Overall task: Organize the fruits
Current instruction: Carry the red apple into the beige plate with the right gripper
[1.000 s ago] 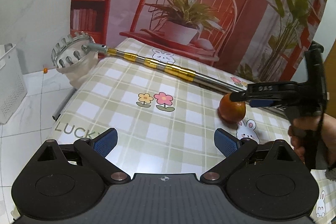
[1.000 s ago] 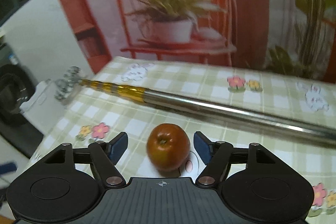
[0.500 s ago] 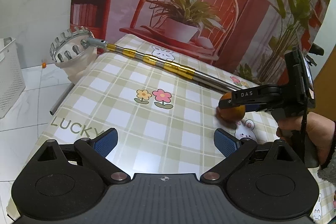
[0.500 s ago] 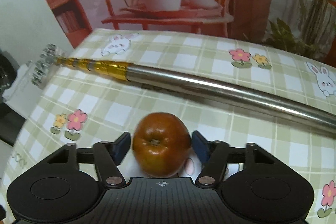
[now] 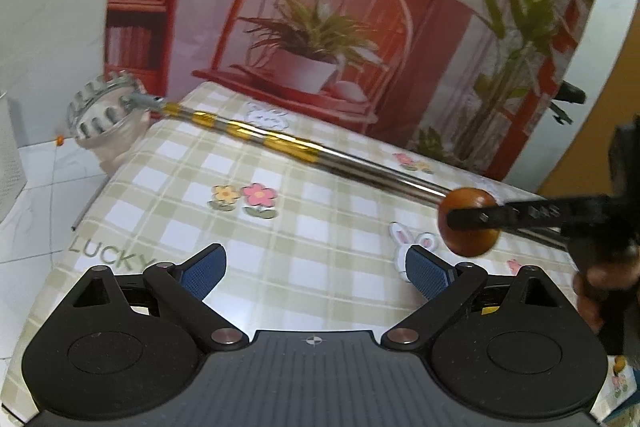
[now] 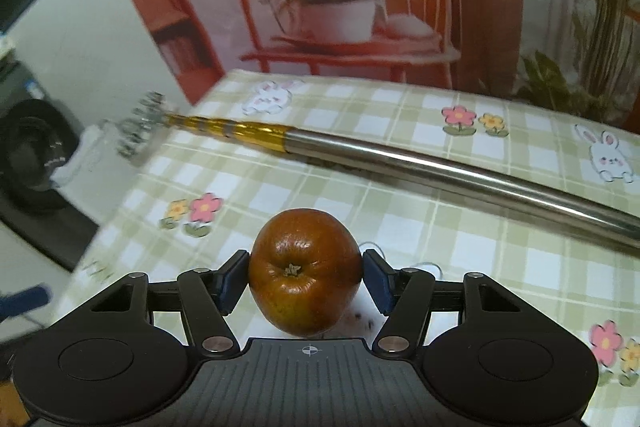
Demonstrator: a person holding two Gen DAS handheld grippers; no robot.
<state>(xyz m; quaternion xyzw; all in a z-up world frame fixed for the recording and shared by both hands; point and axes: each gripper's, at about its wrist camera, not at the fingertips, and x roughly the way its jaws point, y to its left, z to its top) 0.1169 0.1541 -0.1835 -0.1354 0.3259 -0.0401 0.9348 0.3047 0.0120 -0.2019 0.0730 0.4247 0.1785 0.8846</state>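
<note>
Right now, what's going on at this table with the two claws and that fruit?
A person is sorting fruit with a handheld claw in each hand. The right claw, whose jaws have just been closing, is clamped on a reddish-brown fruit and holds it above the checked tablecloth. The left claw is open and empty. A long fruit-picker pole lies across the table, untouched.

Fruit (image 6: pixel 306 269) reddish-brown; tablecloth (image 6: pixel 400 219) green-white check (flower, bunny prints); pole (image 6: pixel 440 167) silver, gold-banded; pads (image 5: pixel 202 273) blue.
</note>
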